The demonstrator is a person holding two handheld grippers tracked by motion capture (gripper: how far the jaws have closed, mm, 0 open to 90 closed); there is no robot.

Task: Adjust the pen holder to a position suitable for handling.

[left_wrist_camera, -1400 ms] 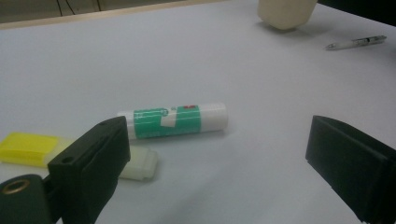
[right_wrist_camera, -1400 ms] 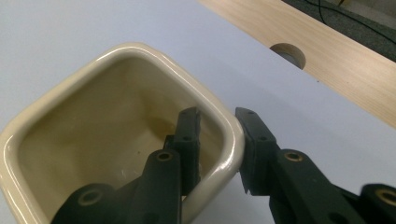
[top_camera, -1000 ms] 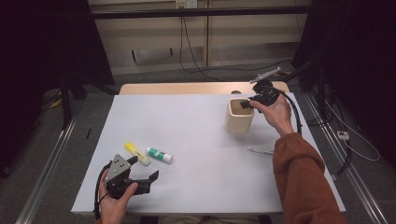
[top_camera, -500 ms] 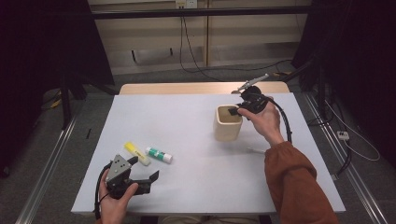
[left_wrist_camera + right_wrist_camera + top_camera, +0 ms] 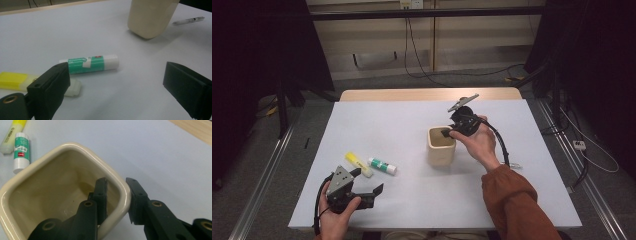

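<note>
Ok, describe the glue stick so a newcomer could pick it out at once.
On the white table, look at the near left part, just ahead of the left claw. Two short tubes lie side by side there, well left of the cream cup. The glue stick is the right-hand one: white with a green label, while its neighbour, the highlighter, is yellow.

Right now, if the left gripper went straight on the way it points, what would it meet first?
Most likely the green glue stick, which lies on the table just ahead between the lines of the open fingers. The cream cup stands farther off behind it. Depth is hard to judge.
</note>
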